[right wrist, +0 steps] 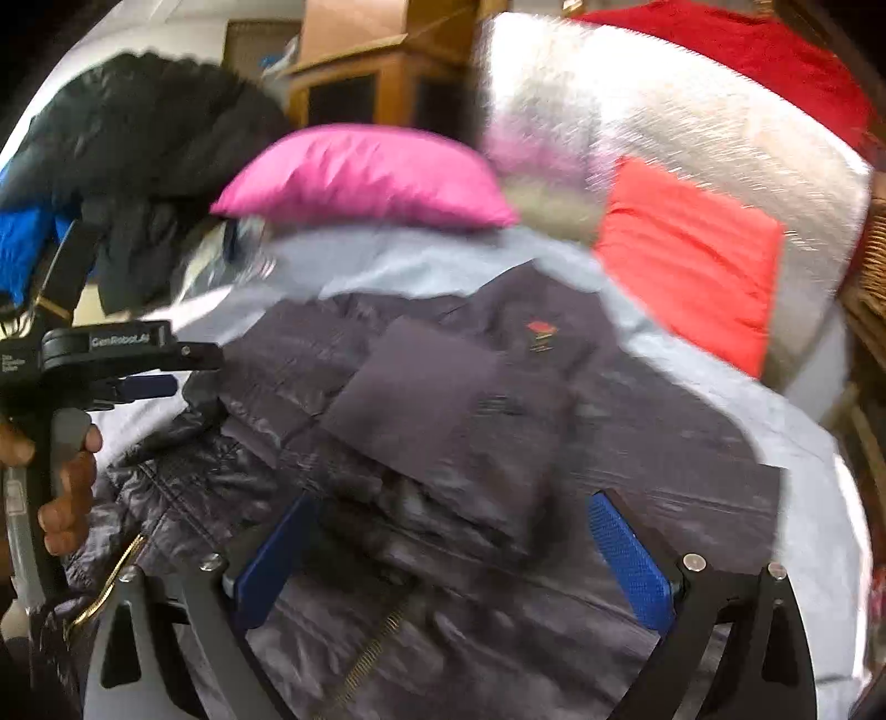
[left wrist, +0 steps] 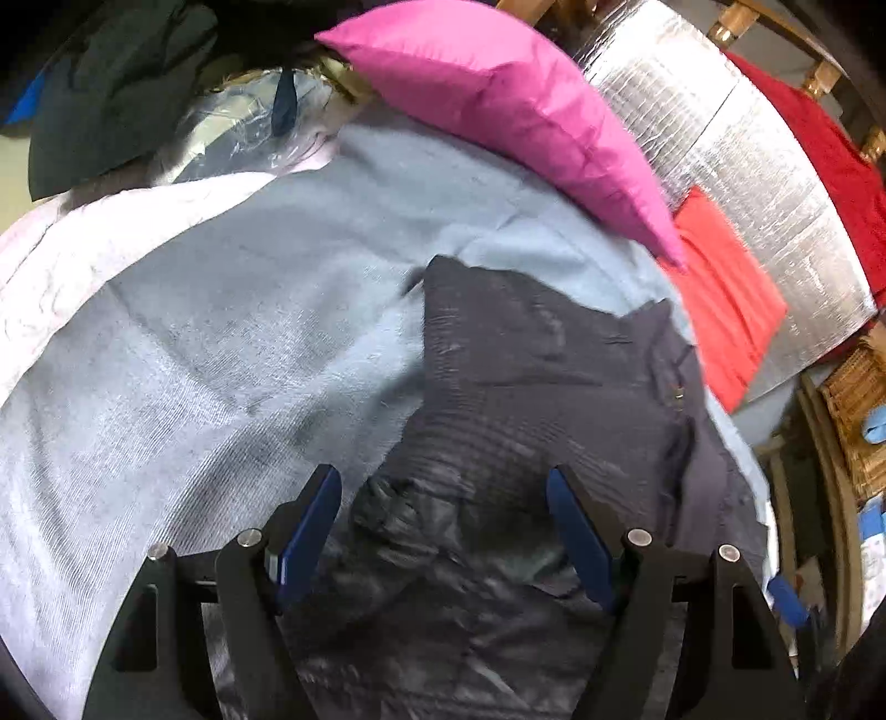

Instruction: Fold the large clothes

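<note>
— Where does the dark jacket lie?
— On a pale blue blanket, under both tongs: left gripper and right gripper spread wide above it, gripping nothing.
— How many of each?
— One jacket, one pink pillow, two grippers.
— Anything unclear?
— The right view is blurred; the jacket's near edge is cut off behind the fingers.

Wooden cabinet top centre with cardboard box above; wicker basket at right edge; dim room.
</note>
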`<state>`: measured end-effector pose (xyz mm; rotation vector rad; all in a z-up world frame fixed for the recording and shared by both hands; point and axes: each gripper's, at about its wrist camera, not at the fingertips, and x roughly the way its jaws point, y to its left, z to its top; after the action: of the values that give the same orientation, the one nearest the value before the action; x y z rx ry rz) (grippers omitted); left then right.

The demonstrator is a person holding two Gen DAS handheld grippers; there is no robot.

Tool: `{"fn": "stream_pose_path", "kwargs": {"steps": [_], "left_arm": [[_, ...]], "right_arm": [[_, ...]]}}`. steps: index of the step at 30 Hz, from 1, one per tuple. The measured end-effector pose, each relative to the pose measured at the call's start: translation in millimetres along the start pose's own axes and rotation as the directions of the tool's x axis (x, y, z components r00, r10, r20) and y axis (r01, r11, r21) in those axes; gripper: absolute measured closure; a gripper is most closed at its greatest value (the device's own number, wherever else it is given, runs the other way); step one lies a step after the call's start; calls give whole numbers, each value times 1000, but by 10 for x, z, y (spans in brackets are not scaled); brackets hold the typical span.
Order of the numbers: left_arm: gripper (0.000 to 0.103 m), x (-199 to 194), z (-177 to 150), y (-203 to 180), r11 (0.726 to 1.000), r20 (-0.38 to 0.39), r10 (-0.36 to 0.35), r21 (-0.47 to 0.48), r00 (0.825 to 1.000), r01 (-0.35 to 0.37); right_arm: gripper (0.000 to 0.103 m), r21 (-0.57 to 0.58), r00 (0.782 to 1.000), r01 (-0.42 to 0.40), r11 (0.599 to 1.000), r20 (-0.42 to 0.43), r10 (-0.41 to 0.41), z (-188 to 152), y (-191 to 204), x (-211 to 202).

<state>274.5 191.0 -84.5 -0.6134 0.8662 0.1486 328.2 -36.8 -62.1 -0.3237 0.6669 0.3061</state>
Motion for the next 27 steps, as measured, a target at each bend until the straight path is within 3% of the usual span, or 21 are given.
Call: {"fn": "stream_pose_path", "kwargs": {"steps": [4,7,10,12,14,16,17,19,20,21,22,23,25,27], "left_arm": [[26,101,-51,-96,996,-13,37,80,999,-36],[26,168,-78,-116,993,-25,57,109,998,-54],[26,203,-113,-108,992,-46,51,119,998,-45],[25,219,-124,-131,989,-44,60,139,997,-53],[25,232,-131,-170,983,-36,90,165,995,-83],[25,271,-134,-176,983,-47,98,163,994,-90],[25,274,-139,-183,982,-44,101,164,994,-93],[25,277,-149,-210,979,-39,112,178,993,-103],[25,279,-146,-216,978,-37,113,180,993,-104],[25,287,-146,-218,978,-36,113,180,993,-105],[25,298,-145,-216,979,-38,114,177,993,-105],[25,304,-141,-211,980,-39,112,172,993,-104],[25,300,-151,-205,981,-33,108,167,994,-101],[25,290,-154,-206,980,-30,106,172,994,-99]], "right_arm": [[6,-47,993,79,996,-83,-83,28,42,461],[29,-65,984,107,992,-138,-115,-51,-30,629],[52,44,991,78,996,-113,-73,-55,-234,503],[61,156,996,34,987,-89,-21,-36,-452,374],[69,319,999,-8,948,-30,18,-44,-741,204],[69,512,998,-66,857,37,55,-185,-1137,35],[69,608,998,-69,791,47,51,-332,-1379,-8],[68,717,1000,-25,697,14,22,-591,-1682,-16],[66,725,1000,-22,689,13,19,-658,-1733,-23],[66,702,1000,-26,711,16,21,-673,-1721,-34],[50,654,1000,-19,757,12,15,-637,-1635,-50],[17,575,1000,-5,818,9,0,-549,-1470,-78],[11,399,999,7,917,36,-24,-312,-1022,-140],[11,281,998,17,960,50,-33,-86,-679,-105]]}}
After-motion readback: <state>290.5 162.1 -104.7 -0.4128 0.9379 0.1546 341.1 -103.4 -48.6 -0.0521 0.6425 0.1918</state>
